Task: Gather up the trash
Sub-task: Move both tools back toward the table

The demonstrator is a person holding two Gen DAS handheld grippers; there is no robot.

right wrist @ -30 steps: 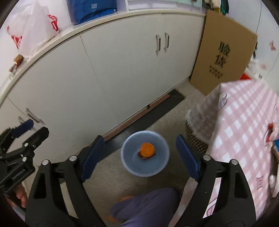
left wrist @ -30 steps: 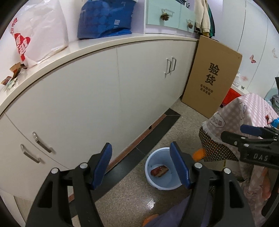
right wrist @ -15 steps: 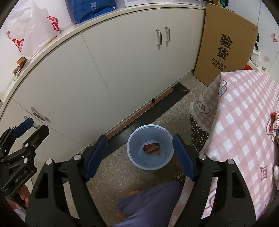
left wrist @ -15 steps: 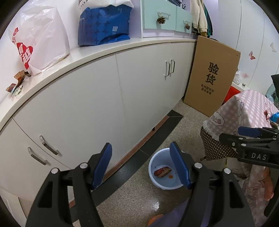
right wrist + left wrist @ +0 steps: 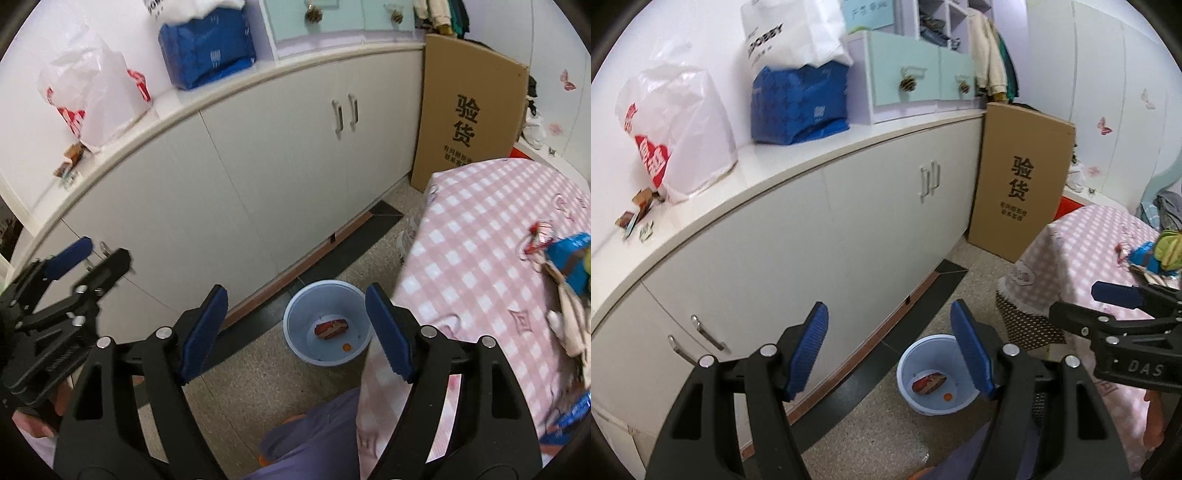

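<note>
A pale blue trash bin [image 5: 936, 402] [image 5: 295, 334] stands on the floor by the cabinets. A red-brown wrapper [image 5: 929, 382] [image 5: 331, 328] and a small orange bit [image 5: 947, 397] [image 5: 346, 346] lie in it. My left gripper [image 5: 892, 350] is open and empty, high above the bin; it also shows in the right wrist view [image 5: 88, 266]. My right gripper [image 5: 297, 339] is open and empty above the bin; it also shows in the left wrist view [image 5: 1108, 306]. More trash [image 5: 569, 269] lies on the pink checked table [image 5: 480, 266] at the right.
White cabinets [image 5: 812, 251] with a counter run along the left. A plastic bag [image 5: 672, 129], a blue pack [image 5: 798, 103] and small scraps [image 5: 635, 218] sit on the counter. A tall cardboard box [image 5: 1019, 181] leans at the far end. The person's leg [image 5: 314, 435] is below.
Both grippers have risen and pulled back from the bin, so it looks smaller. An orange piece seen falling a second ago now lies in the bin. The table trash has come into view.
</note>
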